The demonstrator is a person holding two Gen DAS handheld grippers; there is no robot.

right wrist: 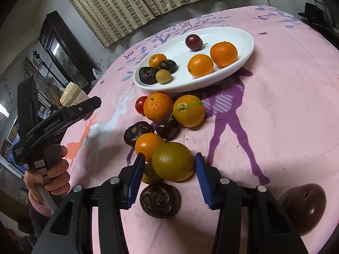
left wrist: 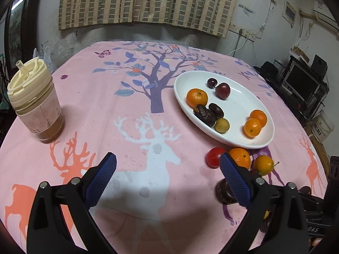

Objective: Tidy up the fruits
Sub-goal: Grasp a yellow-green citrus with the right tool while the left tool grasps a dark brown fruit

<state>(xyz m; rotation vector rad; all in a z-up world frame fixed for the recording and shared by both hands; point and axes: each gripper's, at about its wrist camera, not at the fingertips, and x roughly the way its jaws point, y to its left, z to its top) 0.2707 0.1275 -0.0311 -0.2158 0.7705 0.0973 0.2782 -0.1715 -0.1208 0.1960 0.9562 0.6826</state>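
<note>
A white oval plate (left wrist: 239,105) (right wrist: 180,48) holds several fruits: oranges, dark plums, dried dates and a small yellow one. More fruit lies loose on the pink cloth in front of it. My right gripper (right wrist: 169,158) straddles a greenish-orange fruit (right wrist: 172,162), with its blue pads close on both sides and thin gaps showing. A dark round fruit (right wrist: 160,199) lies just below it, and a small orange (right wrist: 148,145) sits behind. My left gripper (left wrist: 167,160) stands wide open over the bare cloth, with a red tomato (left wrist: 214,156) and an orange (left wrist: 240,158) beside its right finger.
A lidded cup with a straw (left wrist: 36,103) stands at the left of the table. A dark brown fruit (right wrist: 303,207) lies apart at the near right. A hand (right wrist: 55,169) holds the left gripper's handle at the table's left edge. Shelves and a monitor (left wrist: 300,82) stand beyond the right edge.
</note>
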